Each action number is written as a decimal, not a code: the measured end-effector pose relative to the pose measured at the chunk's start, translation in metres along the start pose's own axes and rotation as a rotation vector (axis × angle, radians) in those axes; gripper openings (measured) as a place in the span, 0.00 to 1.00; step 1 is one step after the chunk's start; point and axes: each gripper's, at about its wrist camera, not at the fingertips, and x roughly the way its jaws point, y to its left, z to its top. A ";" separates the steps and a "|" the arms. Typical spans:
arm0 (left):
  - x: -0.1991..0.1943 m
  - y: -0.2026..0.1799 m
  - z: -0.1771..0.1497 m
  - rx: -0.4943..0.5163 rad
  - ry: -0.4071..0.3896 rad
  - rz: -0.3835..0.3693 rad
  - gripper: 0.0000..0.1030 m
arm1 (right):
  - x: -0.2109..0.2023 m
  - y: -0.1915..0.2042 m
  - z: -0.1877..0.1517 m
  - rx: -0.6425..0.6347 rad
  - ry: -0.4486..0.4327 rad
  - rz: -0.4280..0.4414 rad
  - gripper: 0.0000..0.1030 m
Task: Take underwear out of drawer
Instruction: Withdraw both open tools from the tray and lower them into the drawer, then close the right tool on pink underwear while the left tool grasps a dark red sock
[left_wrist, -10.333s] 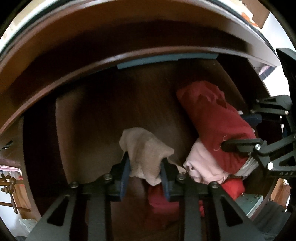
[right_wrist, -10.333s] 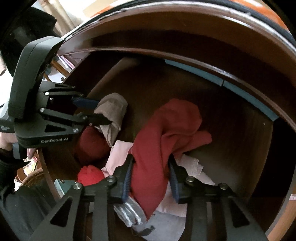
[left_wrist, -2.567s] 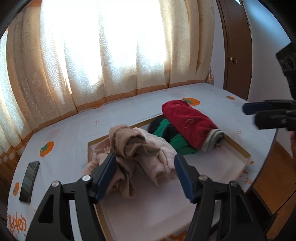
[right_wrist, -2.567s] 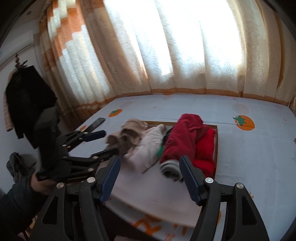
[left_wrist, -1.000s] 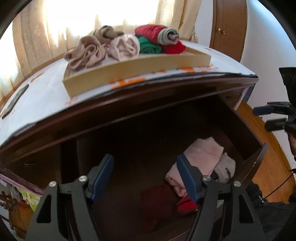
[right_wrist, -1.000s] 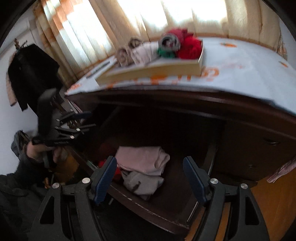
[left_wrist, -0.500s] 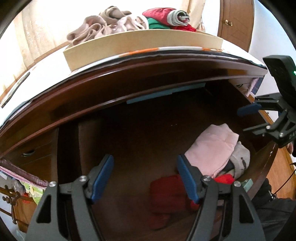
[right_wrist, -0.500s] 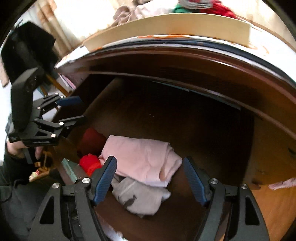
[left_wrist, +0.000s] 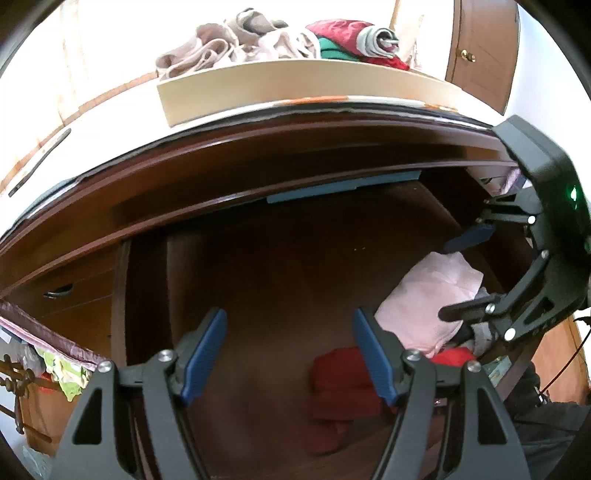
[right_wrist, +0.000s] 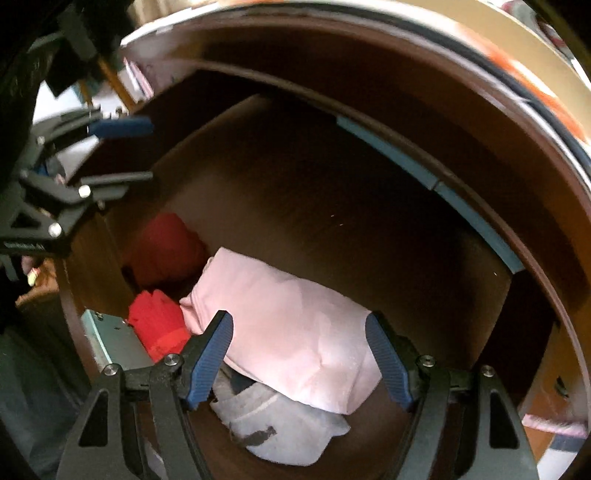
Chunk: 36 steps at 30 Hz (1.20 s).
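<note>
The dark wooden drawer (left_wrist: 280, 266) (right_wrist: 332, 177) is pulled out. A folded pink garment (right_wrist: 291, 332) (left_wrist: 428, 299) lies in it on top of a white-grey one (right_wrist: 284, 428), with red pieces (right_wrist: 159, 325) (left_wrist: 347, 380) beside them. My right gripper (right_wrist: 299, 354) hangs open just above the pink garment, its blue pads on either side and not touching. My left gripper (left_wrist: 291, 350) stands open over the bare drawer floor, left of the red piece. Each gripper shows in the other's view: the right gripper (left_wrist: 465, 273), the left gripper (right_wrist: 122, 151).
On the dresser top a shallow cream tray (left_wrist: 295, 88) holds rolled beige, pink, green and red garments (left_wrist: 280, 40). A dark phone (left_wrist: 37, 162) lies on the cloth at left. A wooden door (left_wrist: 480, 48) stands at the back right.
Both grippers have come down from dresser-top level into the drawer mouth. The right one moved furthest, tipping downward until the pink garment sits between its fingers.
</note>
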 end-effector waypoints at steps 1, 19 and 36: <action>0.000 0.001 0.000 -0.003 0.001 -0.001 0.70 | 0.004 0.002 0.001 -0.005 0.013 -0.003 0.74; 0.004 0.005 0.001 -0.011 0.013 -0.019 0.70 | 0.036 0.001 0.014 0.002 0.160 0.003 0.74; 0.011 0.002 0.003 -0.009 0.032 -0.031 0.70 | 0.035 -0.007 0.018 0.032 0.138 -0.009 0.37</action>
